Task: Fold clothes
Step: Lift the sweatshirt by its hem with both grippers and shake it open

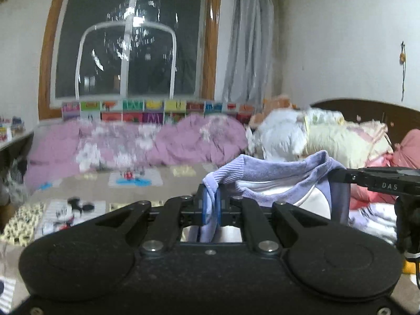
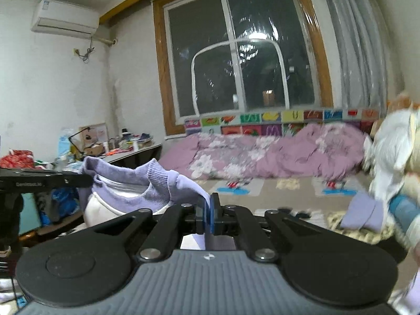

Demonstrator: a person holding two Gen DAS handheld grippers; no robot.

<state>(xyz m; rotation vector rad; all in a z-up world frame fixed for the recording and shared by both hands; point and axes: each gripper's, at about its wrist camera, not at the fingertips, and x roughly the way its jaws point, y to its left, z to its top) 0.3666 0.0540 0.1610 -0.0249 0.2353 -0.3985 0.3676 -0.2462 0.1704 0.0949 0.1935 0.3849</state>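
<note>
While I hold the top (image 1: 275, 181) up above the bed (image 1: 86, 183), my left tongs (image 1: 210, 206) show it best in their own view: the blue pads are clenched on a fold of lilac fabric at one shoulder, beside the ribbed collar (image 1: 278, 166). The collar sags open between my two grips, and the white front hangs below it. At the right edge my right tongs (image 1: 341, 174) come in sideways, nipping the far shoulder.

In the right view, those tongs (image 2: 210, 210) are clenched on a thin edge of the same top (image 2: 136, 191), and the left tongs (image 2: 86, 179) reach in from the left, gripping the other shoulder. A loose lilac piece (image 2: 363, 214), perhaps a sleeve, lies low at the right, though blur keeps me from being sure.

To do this step well, I judge I should keep both grips level and draw them apart until the shoulder line is taut, let the body hang straight, then lay it flat on the bare part of the bed, away from the pink quilt (image 2: 262, 155).
</note>
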